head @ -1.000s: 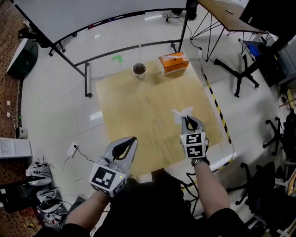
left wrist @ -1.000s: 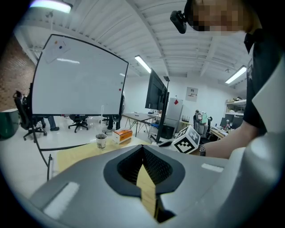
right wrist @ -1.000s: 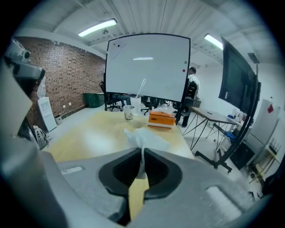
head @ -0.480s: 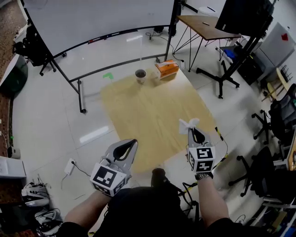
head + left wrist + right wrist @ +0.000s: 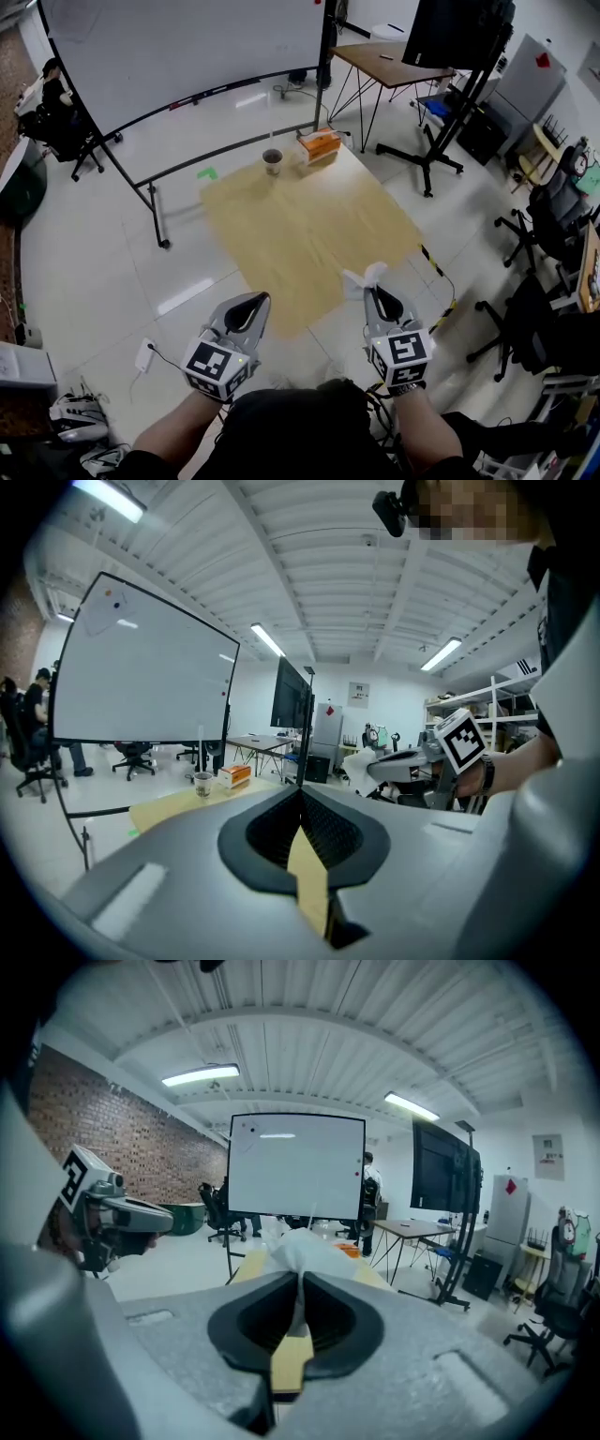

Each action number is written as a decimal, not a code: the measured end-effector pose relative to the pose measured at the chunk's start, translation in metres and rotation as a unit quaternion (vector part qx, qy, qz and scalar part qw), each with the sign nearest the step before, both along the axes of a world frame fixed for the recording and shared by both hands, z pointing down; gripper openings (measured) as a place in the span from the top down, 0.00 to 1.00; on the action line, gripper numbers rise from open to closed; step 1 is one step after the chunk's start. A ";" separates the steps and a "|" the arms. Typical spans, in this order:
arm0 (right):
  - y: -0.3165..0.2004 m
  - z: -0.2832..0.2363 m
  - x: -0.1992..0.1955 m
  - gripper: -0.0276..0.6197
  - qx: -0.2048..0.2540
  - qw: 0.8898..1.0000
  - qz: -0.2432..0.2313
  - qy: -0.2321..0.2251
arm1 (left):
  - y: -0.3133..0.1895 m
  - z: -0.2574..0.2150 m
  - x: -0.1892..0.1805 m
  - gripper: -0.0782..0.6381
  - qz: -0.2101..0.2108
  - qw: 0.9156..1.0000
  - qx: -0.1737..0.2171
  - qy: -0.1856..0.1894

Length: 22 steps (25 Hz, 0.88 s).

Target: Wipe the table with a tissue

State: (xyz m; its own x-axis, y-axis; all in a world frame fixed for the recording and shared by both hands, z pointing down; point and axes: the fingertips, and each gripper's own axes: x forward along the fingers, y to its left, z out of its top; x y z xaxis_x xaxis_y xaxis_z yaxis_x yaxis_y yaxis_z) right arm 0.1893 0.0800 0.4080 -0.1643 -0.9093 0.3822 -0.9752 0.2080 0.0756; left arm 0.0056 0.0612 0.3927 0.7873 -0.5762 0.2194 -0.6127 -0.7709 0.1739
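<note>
My right gripper (image 5: 375, 292) pinched a crumpled white tissue (image 5: 364, 277), puffed above its tips; my left gripper (image 5: 255, 302) was pressed together, empty.

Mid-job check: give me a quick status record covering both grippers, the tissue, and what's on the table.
left gripper: jaws together, nothing between them
right gripper: jaws shut on tissue
table: wooden, ahead of both grippers
far edge: cup beside orange tissue box, apart
wiping: not begun; tissue held clear of table
</note>
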 end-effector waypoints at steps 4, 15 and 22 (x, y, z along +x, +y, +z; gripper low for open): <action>0.030 -0.020 -0.004 0.95 0.020 0.999 -0.029 -0.010 | 0.017 -0.004 0.016 0.87 -0.004 1.000 0.005 -0.003; 0.092 -0.054 0.024 0.95 0.062 0.991 -0.100 -0.060 | 0.078 -0.027 0.069 0.87 -0.048 0.998 0.030 -0.015; 0.105 -0.066 0.025 0.95 0.080 0.990 -0.094 -0.066 | 0.097 -0.037 0.074 0.87 -0.029 0.999 0.038 -0.007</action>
